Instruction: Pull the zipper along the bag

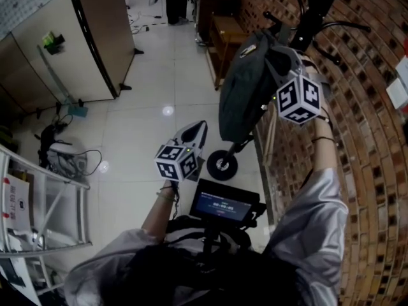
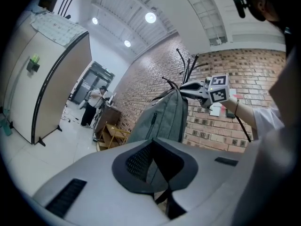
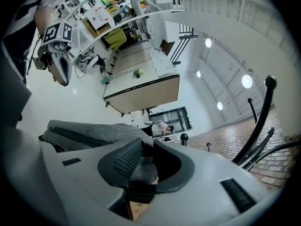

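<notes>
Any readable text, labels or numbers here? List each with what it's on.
None can be read.
Chest screen: lines of white text, too blurred.
White board at lower left: red and black print, too small.
Cards on the shelf: print too small.
Paper on the brick wall: blurred.
Marker cubes: square codes only, no words.

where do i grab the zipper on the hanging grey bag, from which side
Likely best: pinch the dark zipper tab on the bag front, left gripper coming straight from the room side: it hangs vertically, brick wall behind.
</notes>
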### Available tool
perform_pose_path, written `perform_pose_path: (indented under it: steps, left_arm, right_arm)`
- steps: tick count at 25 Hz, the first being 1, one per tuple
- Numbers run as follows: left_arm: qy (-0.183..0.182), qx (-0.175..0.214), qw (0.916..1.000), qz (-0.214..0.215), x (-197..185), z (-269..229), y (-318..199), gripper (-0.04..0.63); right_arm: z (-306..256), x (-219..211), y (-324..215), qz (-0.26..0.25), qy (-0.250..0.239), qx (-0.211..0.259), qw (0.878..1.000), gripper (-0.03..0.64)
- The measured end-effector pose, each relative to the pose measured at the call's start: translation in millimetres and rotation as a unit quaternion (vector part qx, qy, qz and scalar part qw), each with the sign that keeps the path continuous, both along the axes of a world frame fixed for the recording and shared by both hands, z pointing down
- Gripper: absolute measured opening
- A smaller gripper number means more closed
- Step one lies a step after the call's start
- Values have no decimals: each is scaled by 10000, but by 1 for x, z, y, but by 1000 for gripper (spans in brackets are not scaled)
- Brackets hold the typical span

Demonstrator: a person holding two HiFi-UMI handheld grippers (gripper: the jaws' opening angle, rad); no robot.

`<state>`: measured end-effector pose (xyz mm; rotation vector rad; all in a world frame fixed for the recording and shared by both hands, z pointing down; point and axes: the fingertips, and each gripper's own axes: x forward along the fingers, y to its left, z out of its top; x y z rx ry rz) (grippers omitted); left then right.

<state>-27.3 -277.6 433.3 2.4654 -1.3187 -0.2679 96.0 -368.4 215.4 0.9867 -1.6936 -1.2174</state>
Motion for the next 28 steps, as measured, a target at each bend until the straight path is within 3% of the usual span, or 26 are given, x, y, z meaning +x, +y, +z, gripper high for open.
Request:
perform_pose_path:
  steps: [7, 14, 22, 28]
  left_arm:
    - [153, 61, 9997, -156, 20, -8, -5, 8]
    - [74, 78, 9995, -313, 31, -5, -2, 8]
    - [118, 62, 9987, -489, 24, -3, -2, 8]
    - [105, 79, 9994, -318, 26, -7, -7, 8]
  right_arm:
    - [0, 10, 2, -337, -485, -251, 9979, 66]
    - [-10, 5, 5, -684, -366, -143, 9969, 32]
    - [-17, 4, 4, -667, -401, -56, 9969, 20]
    - [-17, 8, -3, -433, -453, -56, 9980, 17]
